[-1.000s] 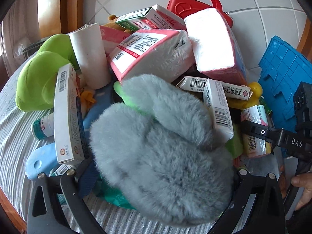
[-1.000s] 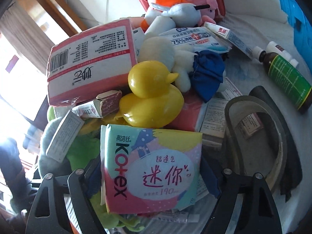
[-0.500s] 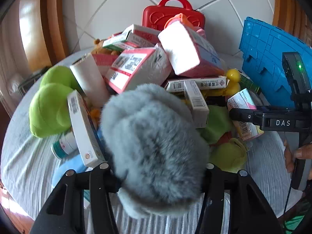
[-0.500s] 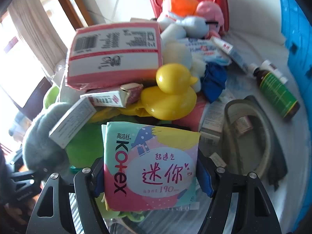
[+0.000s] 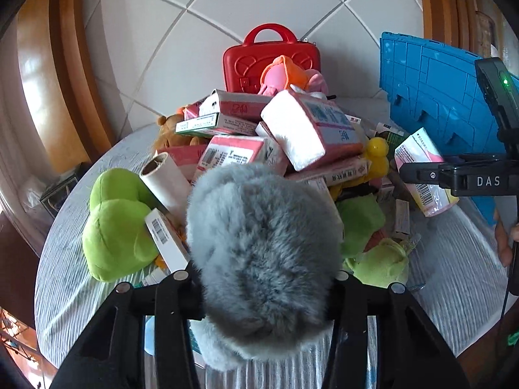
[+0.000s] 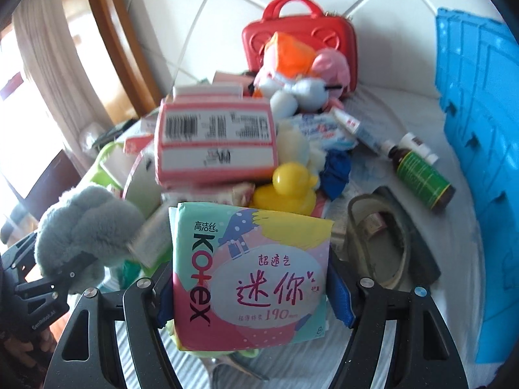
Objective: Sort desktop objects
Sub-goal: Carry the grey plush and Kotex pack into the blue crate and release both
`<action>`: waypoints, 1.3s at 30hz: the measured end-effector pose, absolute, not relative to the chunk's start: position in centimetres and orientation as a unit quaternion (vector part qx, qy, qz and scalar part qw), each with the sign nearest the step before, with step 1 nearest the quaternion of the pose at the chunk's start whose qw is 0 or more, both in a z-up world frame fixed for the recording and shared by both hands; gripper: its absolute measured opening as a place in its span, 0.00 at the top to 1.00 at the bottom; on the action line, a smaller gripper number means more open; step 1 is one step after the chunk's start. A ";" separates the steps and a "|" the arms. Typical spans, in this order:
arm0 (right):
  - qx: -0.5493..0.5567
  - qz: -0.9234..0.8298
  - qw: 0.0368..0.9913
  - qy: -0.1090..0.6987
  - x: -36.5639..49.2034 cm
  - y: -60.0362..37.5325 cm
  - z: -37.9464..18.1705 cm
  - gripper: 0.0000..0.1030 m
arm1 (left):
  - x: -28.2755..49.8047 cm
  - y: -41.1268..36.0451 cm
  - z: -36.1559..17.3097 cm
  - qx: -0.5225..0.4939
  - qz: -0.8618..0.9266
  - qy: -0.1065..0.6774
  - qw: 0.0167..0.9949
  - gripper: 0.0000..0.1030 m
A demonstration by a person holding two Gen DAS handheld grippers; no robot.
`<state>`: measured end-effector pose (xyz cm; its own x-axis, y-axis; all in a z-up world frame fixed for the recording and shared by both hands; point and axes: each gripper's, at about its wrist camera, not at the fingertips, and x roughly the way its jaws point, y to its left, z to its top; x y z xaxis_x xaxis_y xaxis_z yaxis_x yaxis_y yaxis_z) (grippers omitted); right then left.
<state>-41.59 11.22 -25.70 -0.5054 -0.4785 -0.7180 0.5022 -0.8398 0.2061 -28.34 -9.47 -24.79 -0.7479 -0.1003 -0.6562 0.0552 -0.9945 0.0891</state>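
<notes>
Compared with a second ago, the left claw (image 5: 266,287) is now clenched on the grey fluffy toy (image 5: 262,253), its jaws closing further, and the toy is lifted off the pile, in front of the red case (image 5: 272,56). The right claw (image 6: 251,287) grasps the Kotex pack (image 6: 251,275) as before, but now raised above the yellow duck (image 6: 287,188), which looks smaller and lower. The red case, earlier partly cut off, is now fully in both views, behind the heap on the table (image 5: 454,278).
</notes>
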 end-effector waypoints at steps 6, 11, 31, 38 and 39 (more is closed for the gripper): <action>0.375 -0.889 0.264 0.003 -40.2 11.1 -21.9 0.28 | -28.9 -9.5 -20.9 0.315 -0.947 -0.054 0.020 0.57; 0.341 -0.908 0.242 -0.010 -38.4 11.8 -18.4 0.28 | -29.5 -9.0 -17.3 0.280 -0.957 -0.068 0.003 0.57; 0.136 -0.989 0.028 -0.055 -24.6 22.7 -1.3 0.28 | -29.4 4.3 -2.1 0.104 -0.971 -0.125 -0.173 0.57; 0.101 -0.991 -0.048 -0.070 -22.9 28.8 1.3 0.28 | -30.0 12.0 0.9 0.076 -0.962 -0.146 -0.218 0.57; 0.099 -0.991 -0.055 -0.074 -22.9 29.8 1.5 0.28 | -30.1 13.1 1.2 0.073 -0.961 -0.148 -0.222 0.57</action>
